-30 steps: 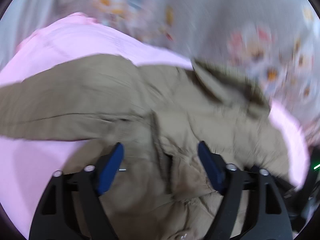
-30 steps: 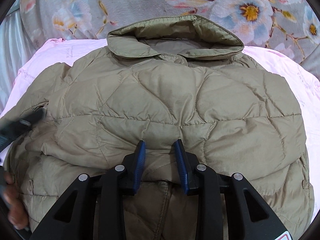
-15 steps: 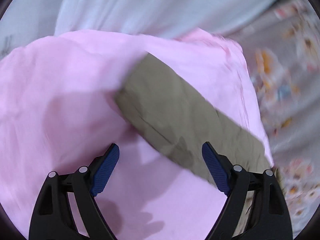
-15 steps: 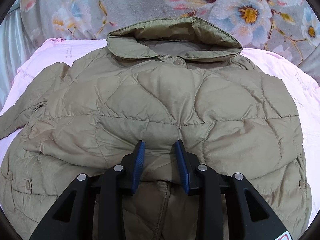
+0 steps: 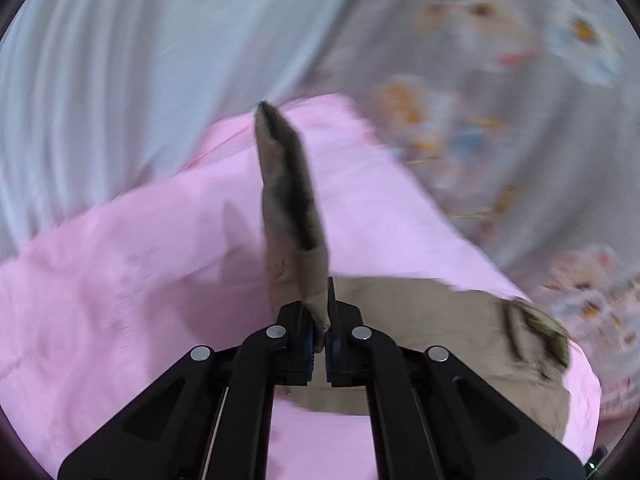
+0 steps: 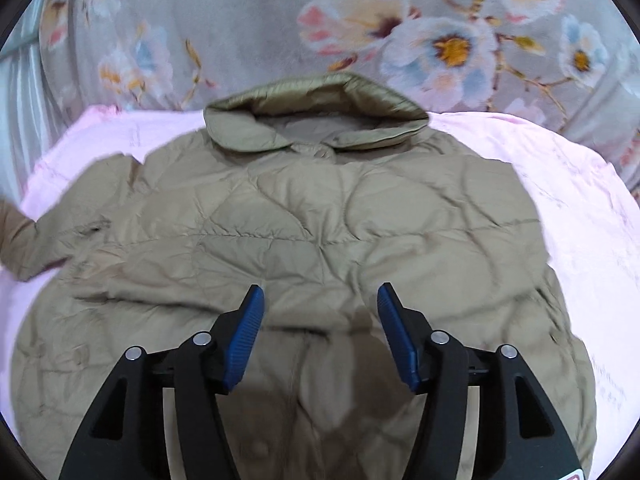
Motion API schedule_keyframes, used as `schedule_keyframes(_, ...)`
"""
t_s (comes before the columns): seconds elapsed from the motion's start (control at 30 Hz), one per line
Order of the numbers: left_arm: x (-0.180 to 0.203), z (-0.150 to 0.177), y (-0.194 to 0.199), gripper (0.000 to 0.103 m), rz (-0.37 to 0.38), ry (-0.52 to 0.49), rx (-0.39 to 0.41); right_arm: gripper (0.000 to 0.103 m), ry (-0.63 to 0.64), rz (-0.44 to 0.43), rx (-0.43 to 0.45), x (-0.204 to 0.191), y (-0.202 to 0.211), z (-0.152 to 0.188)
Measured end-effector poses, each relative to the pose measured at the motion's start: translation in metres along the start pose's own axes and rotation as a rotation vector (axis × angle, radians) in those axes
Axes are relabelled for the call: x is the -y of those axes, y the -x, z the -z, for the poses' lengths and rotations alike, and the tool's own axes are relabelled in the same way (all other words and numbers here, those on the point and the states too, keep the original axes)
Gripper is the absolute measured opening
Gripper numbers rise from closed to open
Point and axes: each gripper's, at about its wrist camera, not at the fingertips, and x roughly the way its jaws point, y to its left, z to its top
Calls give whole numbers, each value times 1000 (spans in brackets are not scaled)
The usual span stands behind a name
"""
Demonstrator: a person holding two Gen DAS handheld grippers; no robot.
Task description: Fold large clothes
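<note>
A khaki quilted jacket (image 6: 312, 224) lies spread on a pink sheet (image 6: 568, 208), collar (image 6: 316, 120) at the far side. In the right wrist view my right gripper (image 6: 320, 328) hovers just above the jacket's lower middle, its jaws opening, nothing pinched between the blue pads (image 6: 246, 336). In the left wrist view my left gripper (image 5: 319, 344) is shut on the jacket's sleeve (image 5: 290, 208), whose cuff end sticks up and away from the jaws over the pink sheet (image 5: 120, 280). The jacket body (image 5: 448, 344) lies to the right there.
A grey floral bedcover (image 6: 400, 28) lies beyond the pink sheet. Pale blue pleated fabric (image 5: 120, 80) fills the far left in the left wrist view. The sleeve stretches off the jacket's left side (image 6: 16, 236) in the right wrist view.
My left gripper swung left along the sleeve, closed on it and lifted it. My right gripper let go of the jacket fold, opened wider and rose a little.
</note>
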Motion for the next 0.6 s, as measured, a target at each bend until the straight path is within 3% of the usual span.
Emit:
schedule_keyframes(0.17, 148, 5, 41, 2, 221, -223, 32, 59, -39, -33, 5, 22, 27, 12)
schedule_keyframes(0.27, 240, 38, 56, 3, 377, -317, -15, 59, -63, -43, -5, 37, 37, 20)
schedule_keyframes(0.33, 279, 63, 56, 6, 435, -347, -56, 60, -71, -40, -10, 47, 42, 26)
schedule_keyframes(0.4, 307, 91, 50, 22, 487, -353, -106, 60, -74, -31, -13, 54, 46, 31)
schedule_keyframes(0.47, 320, 120, 36, 89, 512, -322, -183, 62, -81, -31, -17, 66, 50, 35)
schedule_keyframes(0.6, 305, 140, 7, 91, 513, -241, -245, 67, -94, -27, -9, 83, 55, 36)
